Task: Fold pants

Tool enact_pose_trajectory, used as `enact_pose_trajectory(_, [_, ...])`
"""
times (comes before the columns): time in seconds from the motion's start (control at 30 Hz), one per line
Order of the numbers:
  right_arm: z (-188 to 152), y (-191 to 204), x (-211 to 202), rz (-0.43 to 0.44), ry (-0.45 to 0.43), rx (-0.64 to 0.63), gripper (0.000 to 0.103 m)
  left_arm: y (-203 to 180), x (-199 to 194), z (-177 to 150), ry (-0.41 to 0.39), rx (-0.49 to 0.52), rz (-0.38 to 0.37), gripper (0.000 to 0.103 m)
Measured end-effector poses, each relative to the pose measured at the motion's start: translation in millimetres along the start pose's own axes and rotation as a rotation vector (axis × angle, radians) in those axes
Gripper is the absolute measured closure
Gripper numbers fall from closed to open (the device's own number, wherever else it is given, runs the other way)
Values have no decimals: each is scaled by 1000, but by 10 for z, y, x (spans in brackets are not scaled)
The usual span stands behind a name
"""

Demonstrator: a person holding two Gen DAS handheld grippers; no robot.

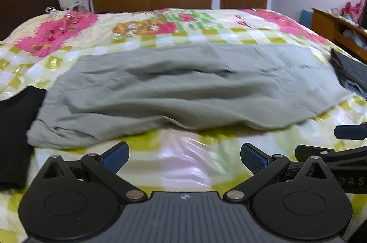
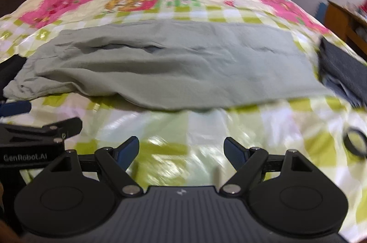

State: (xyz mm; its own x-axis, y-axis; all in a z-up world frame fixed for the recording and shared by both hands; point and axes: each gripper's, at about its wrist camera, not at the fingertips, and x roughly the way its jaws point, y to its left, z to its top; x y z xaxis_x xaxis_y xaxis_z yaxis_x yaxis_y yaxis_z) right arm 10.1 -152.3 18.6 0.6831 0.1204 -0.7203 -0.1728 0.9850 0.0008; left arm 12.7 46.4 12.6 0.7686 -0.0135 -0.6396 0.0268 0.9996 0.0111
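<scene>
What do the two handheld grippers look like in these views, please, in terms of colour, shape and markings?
The left gripper and right gripper look alike: black linkage arms with silver pivot pins on round black housings, a ribbed grey centre plate with a small white emblem, and blue textured finger pads. White "GenRobot.AI" lettering marks the left gripper's side.

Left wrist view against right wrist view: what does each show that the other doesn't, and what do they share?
Only the left wrist view shows the black garment as a broad dark patch left of the pants, and the right gripper's finger entering from the right edge.

Only the right wrist view shows a small black ring on the bedspread and the left gripper's body marked GenRobot.AI.

Both show the grey-green pants spread across the checked bedspread, a dark folded pile at the right, and open, empty jaws.
</scene>
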Motion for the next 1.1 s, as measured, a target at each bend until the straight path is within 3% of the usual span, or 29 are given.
enact_pose_trajectory(0.23, [415, 587, 192, 122, -37, -180, 22, 870, 157, 142, -19, -11, 143, 0])
enact_pose_trajectory(0.4, [645, 1242, 456, 230, -74, -378, 23, 1483, 458, 90, 36, 73, 232, 0])
enact_pose_trajectory(0.53, [721, 1787, 691, 308, -88, -539, 28, 1778, 667, -11, 110, 42, 180, 0])
enact_pose_trajectory(0.6, [717, 2011, 799, 341, -80, -609, 38, 1874, 710, -89, 114, 7, 144, 0])
enact_pose_trajectory(0.73, [644, 2308, 979, 378, -29, -706, 45, 2066, 682, -176, 108, -6, 157, 0])
enact_pose_trajectory(0.8, [612, 2422, 1032, 389, -13, -739, 51, 2199, 662, -195, 111, -6, 158, 5])
enact_pose_trajectory(0.93, [567, 2617, 1095, 394, -7, -775, 52, 2470, 603, -199, 128, -25, 159, 9])
enact_pose_trajectory(1.0, [579, 2679, 1144, 406, 10, -768, 67, 2495, 513, -196, 113, -19, 139, 10])
enact_pose_trajectory(1.1, [555, 2755, 1151, 417, 29, -763, 81, 2440, 343, -173, 45, 0, 80, 8])
